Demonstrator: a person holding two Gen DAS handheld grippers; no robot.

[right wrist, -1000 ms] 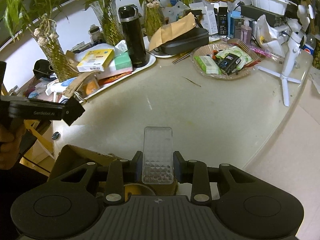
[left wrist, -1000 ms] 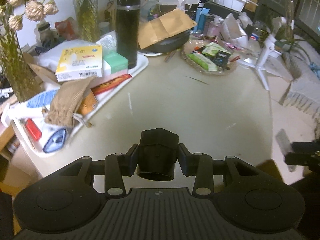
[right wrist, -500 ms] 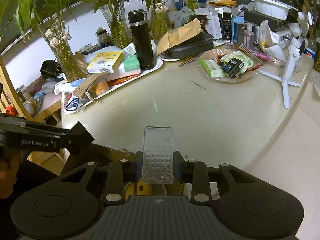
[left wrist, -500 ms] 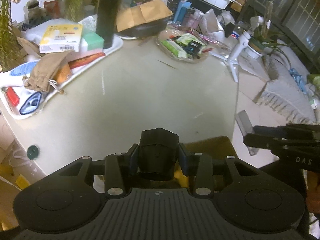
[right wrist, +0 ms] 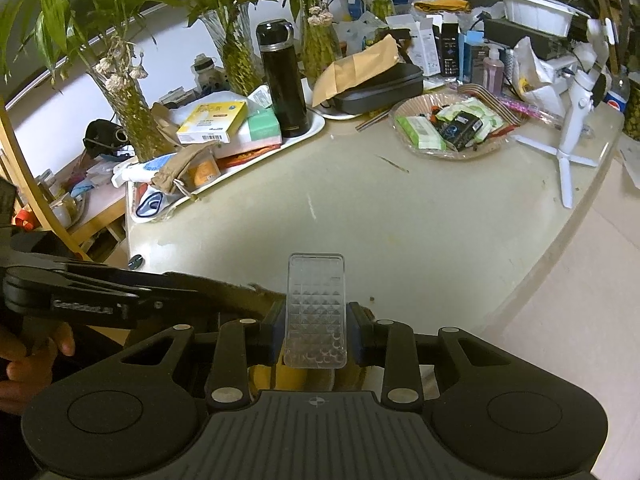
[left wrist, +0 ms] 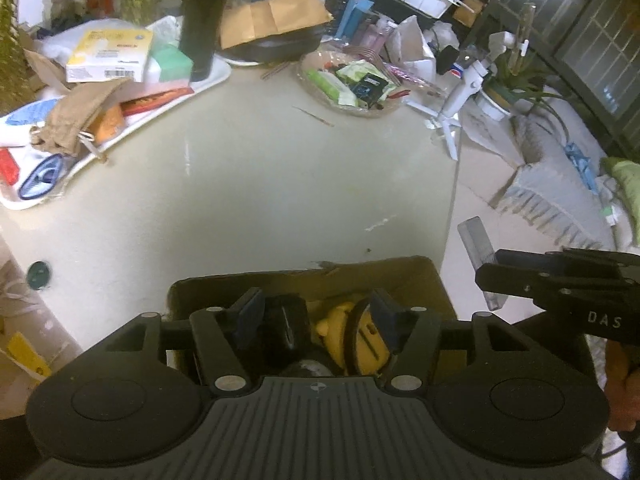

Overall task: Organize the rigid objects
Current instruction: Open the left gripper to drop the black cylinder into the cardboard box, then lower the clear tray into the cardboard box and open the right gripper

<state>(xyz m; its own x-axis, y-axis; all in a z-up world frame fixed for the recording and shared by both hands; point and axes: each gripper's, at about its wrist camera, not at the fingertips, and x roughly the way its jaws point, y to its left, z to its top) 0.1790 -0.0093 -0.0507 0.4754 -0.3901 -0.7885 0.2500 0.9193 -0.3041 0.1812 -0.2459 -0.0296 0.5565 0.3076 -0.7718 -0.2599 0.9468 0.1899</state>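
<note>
Table (left wrist: 280, 184): pale round top spreading ahead of both pairs of fingers; its far half is crowded, its near half bare.
Tray (right wrist: 316, 126): white, far ahead and to the left of the right fingers, bearing a yellow box (right wrist: 212, 122), a green box and a tall black flask (right wrist: 282, 84).
Bowl (right wrist: 452, 152): clear dish of packets, far ahead and right of the right fingers, beside a white tripod (right wrist: 572, 120).
Box (left wrist: 400, 276): brown cardboard, open-topped, directly under the left fingers at the table's near edge; its far wall rises just past the fingertips.
Left gripper (left wrist: 316, 314): jaws opening, pads standing apart over the box and pressing on nothing.
Black piece (left wrist: 286, 326): dark rigid object inside the box, just beside the left pad, free of the fingers.
Yellow piece (left wrist: 360, 340): yellow-and-black object in the box, close to the right pad.
Right gripper (right wrist: 316, 334): jaws narrowly set, clamped on the clear case.
Clear case (right wrist: 316, 312): transparent, diamond-textured slab, upright between the right fingers, sticking out beyond their tips.
Hand (right wrist: 28, 356): grips the left tool's handle, left of the right fingers.
</note>
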